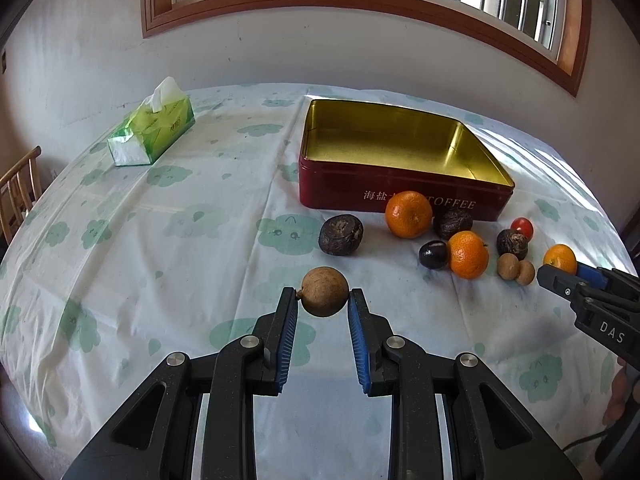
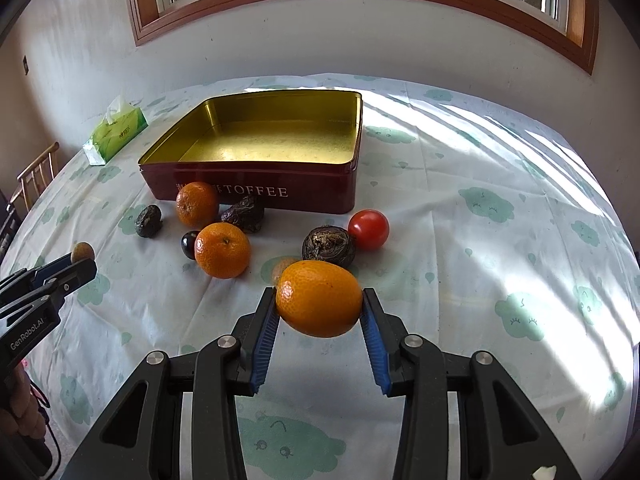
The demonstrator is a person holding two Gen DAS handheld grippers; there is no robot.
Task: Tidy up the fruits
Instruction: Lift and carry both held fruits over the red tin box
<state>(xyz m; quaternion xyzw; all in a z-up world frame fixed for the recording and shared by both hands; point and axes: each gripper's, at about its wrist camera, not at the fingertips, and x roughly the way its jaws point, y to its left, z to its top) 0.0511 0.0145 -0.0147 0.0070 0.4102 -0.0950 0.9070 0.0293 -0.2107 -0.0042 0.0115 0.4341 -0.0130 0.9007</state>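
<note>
- I look down on a round table (image 1: 168, 216) under a thin, wrinkled white cloth printed with pale green clouds; behind it a plain white wall and a wood-framed barred window (image 1: 360, 4).
- Far left lies a soft green plastic tissue pack (image 1: 154, 130), one white sheet poking up.
- My left gripper (image 1: 324, 299) is clenched on a small round longan (image 1: 325, 291), tan and rough-skinned, pinched between the blue ribbed pads above the cloth.
- Behind it stands the square toffee tin (image 1: 404, 196): dark red outside, shiny gold inside, nothing in it.
- In front of the tin the loose fruit lies scattered: a wrinkled dark fruit (image 1: 341, 235), two dimpled tangerines (image 1: 409, 214), a glossy dark grape (image 1: 433, 255), two more longans (image 1: 516, 269) and a smooth cherry tomato (image 2: 368, 229).
- My right gripper (image 2: 320, 305) grasps an oval orange kumquat (image 2: 319, 304), held off the table near the tomato.
</note>
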